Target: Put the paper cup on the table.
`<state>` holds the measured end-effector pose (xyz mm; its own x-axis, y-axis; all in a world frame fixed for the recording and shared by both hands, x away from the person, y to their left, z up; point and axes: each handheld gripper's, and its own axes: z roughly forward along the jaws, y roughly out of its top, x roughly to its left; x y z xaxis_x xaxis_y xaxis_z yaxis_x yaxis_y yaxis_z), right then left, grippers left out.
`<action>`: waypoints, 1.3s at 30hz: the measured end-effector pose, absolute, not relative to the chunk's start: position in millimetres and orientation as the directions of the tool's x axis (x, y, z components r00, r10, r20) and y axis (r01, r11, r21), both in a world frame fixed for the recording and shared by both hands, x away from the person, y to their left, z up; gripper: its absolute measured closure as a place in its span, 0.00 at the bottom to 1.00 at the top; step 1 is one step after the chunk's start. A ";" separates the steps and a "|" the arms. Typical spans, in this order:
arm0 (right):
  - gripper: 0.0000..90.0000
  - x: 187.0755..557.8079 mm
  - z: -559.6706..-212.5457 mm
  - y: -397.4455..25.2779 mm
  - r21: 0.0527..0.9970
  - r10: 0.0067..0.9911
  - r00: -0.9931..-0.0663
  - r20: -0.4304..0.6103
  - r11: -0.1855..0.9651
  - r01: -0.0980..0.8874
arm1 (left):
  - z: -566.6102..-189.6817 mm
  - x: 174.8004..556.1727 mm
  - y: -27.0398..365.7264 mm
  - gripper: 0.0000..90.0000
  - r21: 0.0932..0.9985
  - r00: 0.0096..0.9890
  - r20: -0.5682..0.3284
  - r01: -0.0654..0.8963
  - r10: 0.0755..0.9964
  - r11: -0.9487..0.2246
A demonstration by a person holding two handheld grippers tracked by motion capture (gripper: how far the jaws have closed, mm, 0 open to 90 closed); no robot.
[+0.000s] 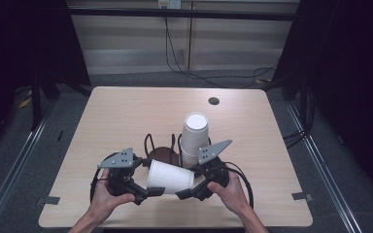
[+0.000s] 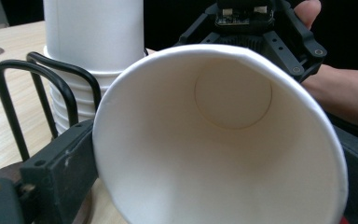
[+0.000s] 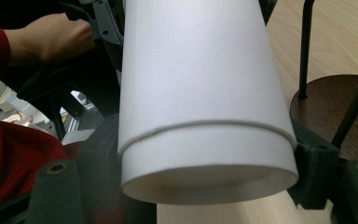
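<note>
You have a white paper cup (image 1: pixel 170 176) lying on its side between your two grippers, held just above the near part of the surface (image 1: pixel 126 116), toward 6 o'clock. Its wide mouth faces your left gripper (image 1: pixel 144 192), whose fingers (image 2: pixel 60 163) are closed on the rim, one on each side. In the left gripper view you look straight into the cup to its round bottom. Its narrow base end points to your right gripper (image 1: pixel 188 192), and the right gripper view shows those fingers (image 3: pixel 314 163) closed on the cup's sides just behind the base rim. In fact two cups appear nested there: an outer edge runs around the wall a little above the base.

Just behind the cup, toward 12 o'clock, a black wire rack (image 1: pixel 162 145) on a dark round base holds an upright stack of white cups (image 1: pixel 194 138), beside the right gripper's grey plate.

The surface is pale wood grain with rounded corners and a dark round cable hole (image 1: pixel 213 101) near its far edge at about 1 o'clock. Around it lies grey floor (image 1: pixel 58 126) with metal rails on either side, black cables (image 1: pixel 194 73) trailing beyond the far edge, and pale wall panels at the back.
</note>
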<state>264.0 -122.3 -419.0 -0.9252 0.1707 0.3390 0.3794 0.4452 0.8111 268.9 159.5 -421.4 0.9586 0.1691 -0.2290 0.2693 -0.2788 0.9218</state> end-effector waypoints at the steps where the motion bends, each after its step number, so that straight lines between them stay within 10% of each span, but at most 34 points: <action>1: 0.29 264.0 -419.0 -122.3 0.811 0.171 -0.925 0.339 0.445 0.379 | -421.4 268.9 159.5 0.04 0.922 0.959 -0.229 0.269 0.169 -0.279; 39: 0.16 262.8 -419.9 -127.1 0.819 0.277 -0.915 0.294 0.420 0.390 | -413.0 278.5 171.8 0.15 0.886 0.943 -0.288 0.329 0.166 -0.328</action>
